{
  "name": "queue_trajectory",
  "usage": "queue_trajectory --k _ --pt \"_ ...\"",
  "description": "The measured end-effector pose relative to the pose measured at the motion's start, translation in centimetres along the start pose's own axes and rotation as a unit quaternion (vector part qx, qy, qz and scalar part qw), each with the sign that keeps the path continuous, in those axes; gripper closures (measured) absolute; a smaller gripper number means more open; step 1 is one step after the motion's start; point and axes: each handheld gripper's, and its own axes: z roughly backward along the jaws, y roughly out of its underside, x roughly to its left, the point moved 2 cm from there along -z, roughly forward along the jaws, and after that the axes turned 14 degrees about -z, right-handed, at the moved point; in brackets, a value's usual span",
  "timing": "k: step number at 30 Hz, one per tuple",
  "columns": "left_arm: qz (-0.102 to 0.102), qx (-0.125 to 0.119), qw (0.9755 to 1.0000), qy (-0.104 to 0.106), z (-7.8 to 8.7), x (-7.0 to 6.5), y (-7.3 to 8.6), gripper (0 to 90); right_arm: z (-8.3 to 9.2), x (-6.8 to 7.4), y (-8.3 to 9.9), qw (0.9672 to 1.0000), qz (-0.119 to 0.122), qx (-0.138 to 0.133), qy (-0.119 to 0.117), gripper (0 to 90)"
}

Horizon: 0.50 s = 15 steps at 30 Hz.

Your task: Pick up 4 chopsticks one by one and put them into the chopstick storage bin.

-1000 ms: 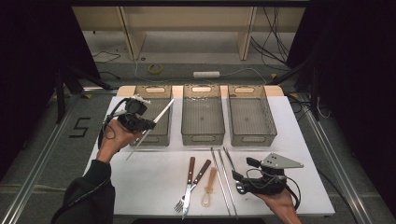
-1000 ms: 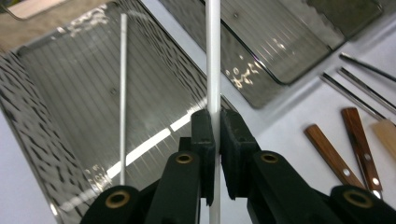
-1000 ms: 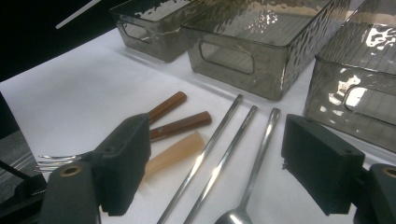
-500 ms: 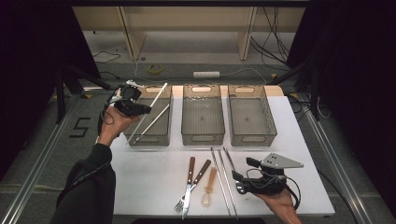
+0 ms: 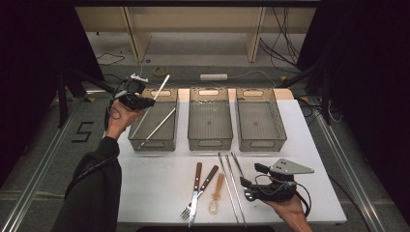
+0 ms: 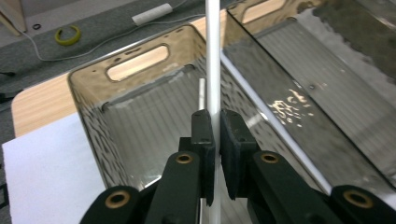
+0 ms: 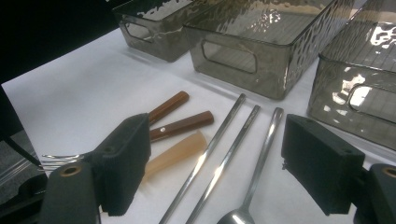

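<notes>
At the lower right of the frame your right gripper [image 5: 247,182] rests on the desk [image 5: 154,188], fingers open and empty. Farther, at upper left, your left gripper [image 6: 214,135] clamps a white chopstick [image 6: 213,56] over the left bin [image 5: 138,143], its long axis slanting up toward the bin's far end.

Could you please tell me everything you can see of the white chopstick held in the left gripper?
The white chopstick is a thin, straight, smooth rod, plastic by the look of it. The left gripper is shut on it, jaws pressing both sides partway along its length. It hangs slanted over the left bin, its upper end pointing up and away past the far rim. A second white chopstick lies slanted inside that bin, apart from it.
</notes>
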Motion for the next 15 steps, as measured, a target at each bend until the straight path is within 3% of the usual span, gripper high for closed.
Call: queue_trajectory --k 6,15 --pt "0.021 -0.018 0.9996 -0.008 -1.0 0.7 0.9 83.7 -0.1 0.0 0.0 1.0000 0.000 0.001 0.000 25.0" --pt "0.034 -0.014 0.9992 -0.015 -2.3 1.0 2.5 83.7 0.0 0.0 0.0 1.0000 -0.001 0.000 -0.001 25.1"
